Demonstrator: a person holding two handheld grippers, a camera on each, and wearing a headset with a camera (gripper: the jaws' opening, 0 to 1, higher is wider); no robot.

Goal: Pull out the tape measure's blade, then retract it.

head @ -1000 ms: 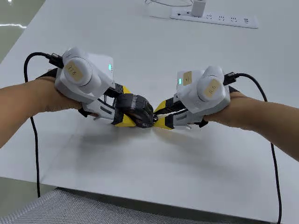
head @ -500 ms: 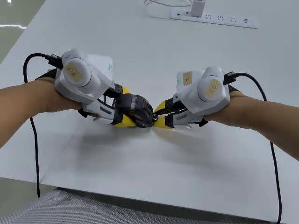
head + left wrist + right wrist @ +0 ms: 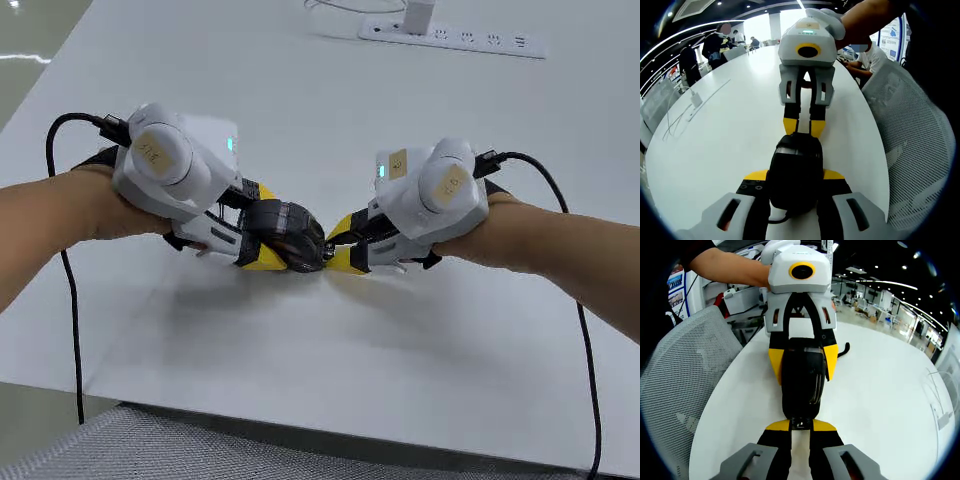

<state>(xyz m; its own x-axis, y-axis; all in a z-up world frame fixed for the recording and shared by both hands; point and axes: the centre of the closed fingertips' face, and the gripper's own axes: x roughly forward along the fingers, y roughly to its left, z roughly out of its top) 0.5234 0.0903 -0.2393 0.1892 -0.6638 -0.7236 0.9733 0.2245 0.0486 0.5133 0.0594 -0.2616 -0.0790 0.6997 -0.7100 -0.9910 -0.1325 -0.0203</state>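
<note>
The black tape measure is clamped between the yellow-tipped jaws of my left gripper, just above the white table. In the left gripper view the case sits between those jaws, and my right gripper faces it nose to nose. My right gripper meets the front of the case. In the right gripper view its jaws stand close together on the blade's end hook, right at the case. Behind the case is the left gripper. Almost no blade is drawn out.
A white power strip with a plugged-in charger lies at the table's far edge. Black cables trail from both grippers off the table. A grey mesh chair sits below the near edge. Bare tabletop surrounds the grippers.
</note>
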